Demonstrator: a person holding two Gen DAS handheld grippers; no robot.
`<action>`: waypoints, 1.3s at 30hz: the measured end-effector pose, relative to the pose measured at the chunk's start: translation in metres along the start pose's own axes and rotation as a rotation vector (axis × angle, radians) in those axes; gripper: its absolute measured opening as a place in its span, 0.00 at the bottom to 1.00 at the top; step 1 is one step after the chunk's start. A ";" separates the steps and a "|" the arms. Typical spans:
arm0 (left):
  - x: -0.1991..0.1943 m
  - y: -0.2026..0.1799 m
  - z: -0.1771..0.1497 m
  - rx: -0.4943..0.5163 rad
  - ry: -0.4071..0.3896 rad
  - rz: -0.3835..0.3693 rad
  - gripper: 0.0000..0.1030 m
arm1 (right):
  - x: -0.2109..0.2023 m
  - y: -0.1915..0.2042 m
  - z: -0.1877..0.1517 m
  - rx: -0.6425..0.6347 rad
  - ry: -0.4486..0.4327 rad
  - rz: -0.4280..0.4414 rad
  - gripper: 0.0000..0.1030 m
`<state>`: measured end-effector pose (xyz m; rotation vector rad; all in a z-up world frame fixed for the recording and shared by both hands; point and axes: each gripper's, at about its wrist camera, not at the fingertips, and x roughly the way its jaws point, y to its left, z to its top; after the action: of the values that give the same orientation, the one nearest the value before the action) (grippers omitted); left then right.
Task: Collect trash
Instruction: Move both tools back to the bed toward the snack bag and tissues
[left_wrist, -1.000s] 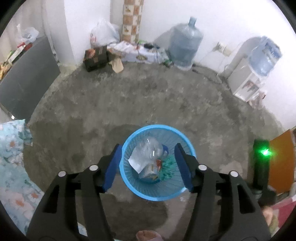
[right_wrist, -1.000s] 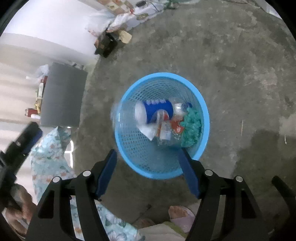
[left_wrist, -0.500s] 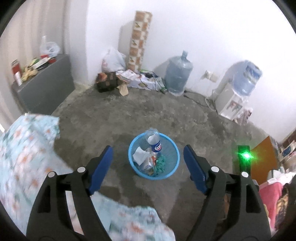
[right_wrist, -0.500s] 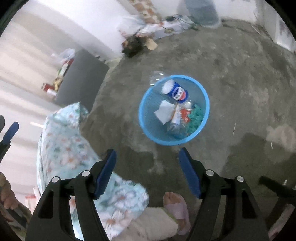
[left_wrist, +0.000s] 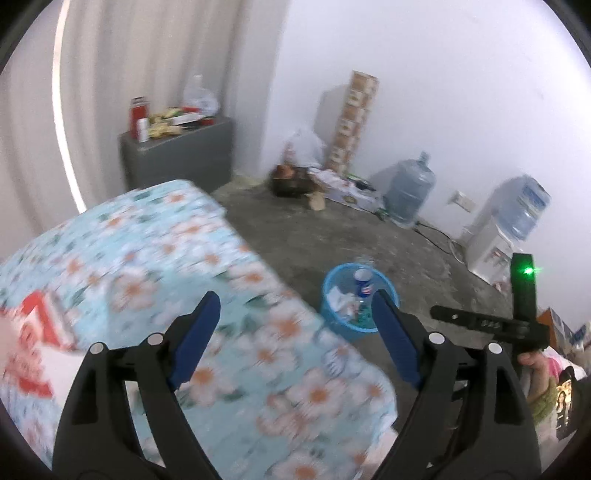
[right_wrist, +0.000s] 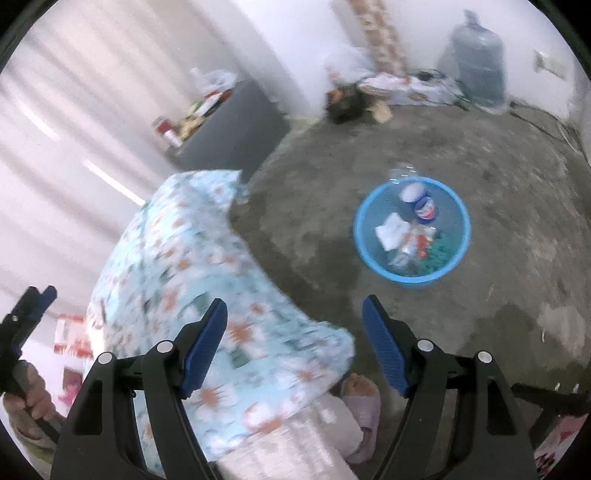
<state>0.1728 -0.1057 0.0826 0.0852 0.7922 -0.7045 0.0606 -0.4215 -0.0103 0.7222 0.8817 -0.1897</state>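
Both my claws pulled up, away from blue basket (right_wrist: 458, 258); left gripper (left_wrist: 293, 334) and right gripper (right_wrist: 295, 341) jaws just opened wider, empty. Bottle (right_wrist: 421, 205) dropped inside; next trash likely on floral cloth (left_wrist: 184, 258).

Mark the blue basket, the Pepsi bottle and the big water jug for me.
blue basket (right_wrist: 369, 254): right wrist view, left rim.
Pepsi bottle (right_wrist: 424, 209): right wrist view, blue label.
water jug (left_wrist: 410, 194): left wrist view, middle of its body.
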 end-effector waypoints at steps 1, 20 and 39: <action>-0.007 0.005 -0.005 -0.008 -0.004 0.013 0.78 | -0.001 0.009 -0.002 -0.016 0.004 0.012 0.71; -0.085 0.080 -0.093 -0.189 -0.066 0.215 0.81 | 0.016 0.139 -0.042 -0.256 0.134 0.187 0.81; -0.103 0.160 -0.141 -0.376 -0.101 0.397 0.81 | 0.093 0.263 -0.062 -0.440 0.339 0.397 0.81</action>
<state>0.1324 0.1199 0.0224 -0.1301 0.7695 -0.1766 0.1950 -0.1717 0.0235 0.5061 1.0361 0.4811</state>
